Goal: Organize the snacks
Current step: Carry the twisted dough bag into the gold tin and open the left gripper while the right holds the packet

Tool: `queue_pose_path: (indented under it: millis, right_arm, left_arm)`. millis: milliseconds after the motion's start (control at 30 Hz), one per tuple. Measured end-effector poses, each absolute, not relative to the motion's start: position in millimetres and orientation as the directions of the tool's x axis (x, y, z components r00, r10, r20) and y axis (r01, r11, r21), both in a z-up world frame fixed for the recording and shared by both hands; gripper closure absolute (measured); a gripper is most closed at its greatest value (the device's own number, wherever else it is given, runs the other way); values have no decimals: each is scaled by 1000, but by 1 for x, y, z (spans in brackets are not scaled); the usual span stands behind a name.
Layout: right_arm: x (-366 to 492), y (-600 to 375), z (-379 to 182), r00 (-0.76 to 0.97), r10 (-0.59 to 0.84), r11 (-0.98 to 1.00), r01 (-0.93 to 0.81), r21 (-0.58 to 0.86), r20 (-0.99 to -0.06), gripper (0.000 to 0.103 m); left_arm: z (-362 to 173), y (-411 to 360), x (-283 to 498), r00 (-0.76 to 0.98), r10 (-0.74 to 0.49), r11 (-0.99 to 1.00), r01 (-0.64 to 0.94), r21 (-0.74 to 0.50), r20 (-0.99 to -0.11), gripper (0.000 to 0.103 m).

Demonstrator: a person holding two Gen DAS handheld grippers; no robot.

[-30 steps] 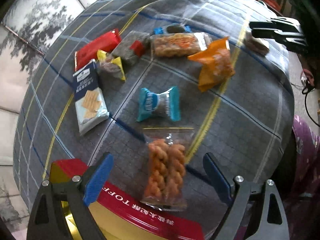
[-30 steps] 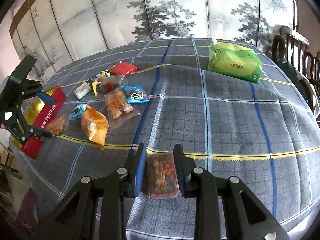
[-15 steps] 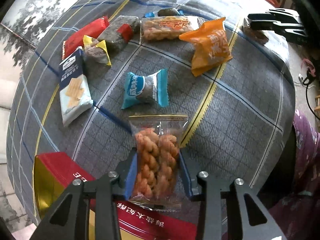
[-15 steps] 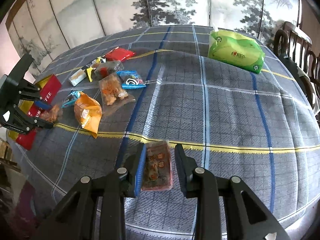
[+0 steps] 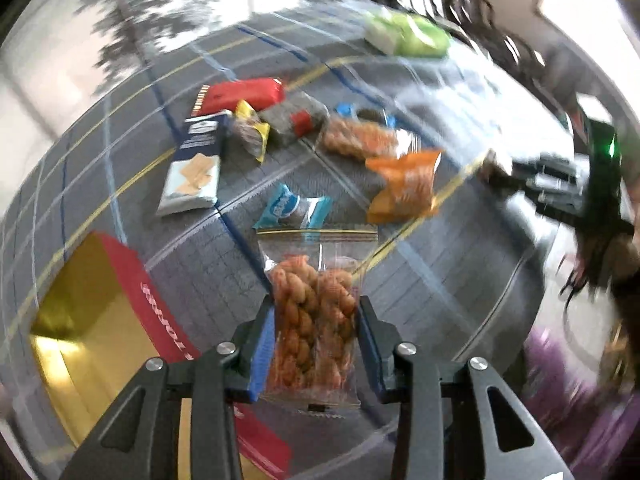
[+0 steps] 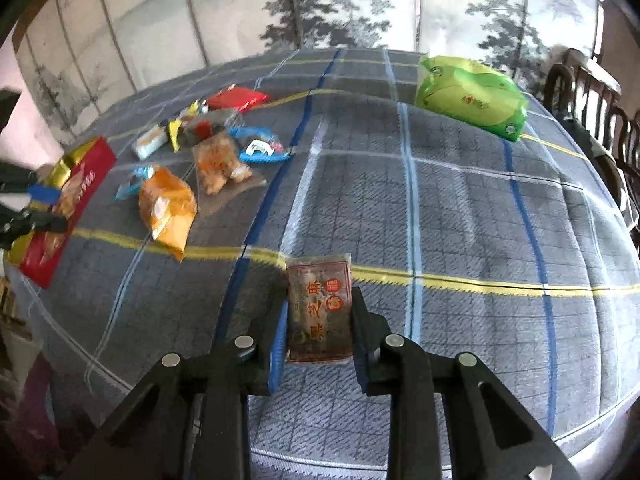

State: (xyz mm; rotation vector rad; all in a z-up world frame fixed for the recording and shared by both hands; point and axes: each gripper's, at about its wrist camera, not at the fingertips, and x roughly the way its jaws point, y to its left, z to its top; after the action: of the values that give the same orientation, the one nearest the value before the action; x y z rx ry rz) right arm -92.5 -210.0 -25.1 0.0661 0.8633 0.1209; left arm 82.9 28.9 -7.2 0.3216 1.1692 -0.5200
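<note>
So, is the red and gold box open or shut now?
Open: the red box shows its bare gold inside, with no lid on it.

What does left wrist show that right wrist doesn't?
Left wrist only: the left gripper close up, shut on the clear bag of twisted fried snacks, and the gold inside of the red tin.

Right wrist only: the right gripper close up, shut on the brown packet with red print.

Both: the plaid tablecloth, orange pouch, red wrapper, cracker pack, green tissue pack.
</note>
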Motion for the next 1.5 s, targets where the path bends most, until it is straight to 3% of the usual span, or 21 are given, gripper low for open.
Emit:
queue_pose_path:
  millis: [133, 233, 467, 733, 1000, 1500]
  right_arm:
    - [-84, -228, -15, 686, 116, 989, -9, 150, -718, 78]
    - [-69, -241, -11, 710, 90, 983, 49, 177, -699, 78]
    - [-38, -248, -27, 695, 43, 968, 148, 201, -718, 78]
    - [-39, -239, -30, 723, -28, 974, 175, 144, -690, 78]
    - [-39, -239, -30, 723, -35, 974, 178, 138, -689, 78]
    - [-38, -238, -30, 721, -42, 975, 180, 129, -691, 78]
  left_arm:
    - [20, 26, 65, 355, -235, 908, 413, -74, -905, 64]
    - [30, 20, 58, 426, -181, 940, 340, -29, -887, 64]
    - [42, 33, 51, 493, -116, 981, 191, -23, -862, 64]
    - [52, 44, 42, 556, -15, 992, 111, 56, -831, 64]
    - [57, 69, 43, 572, 20, 998, 43, 55, -820, 64]
    - [32, 208, 89, 506, 194, 980, -138, 143, -840, 64]
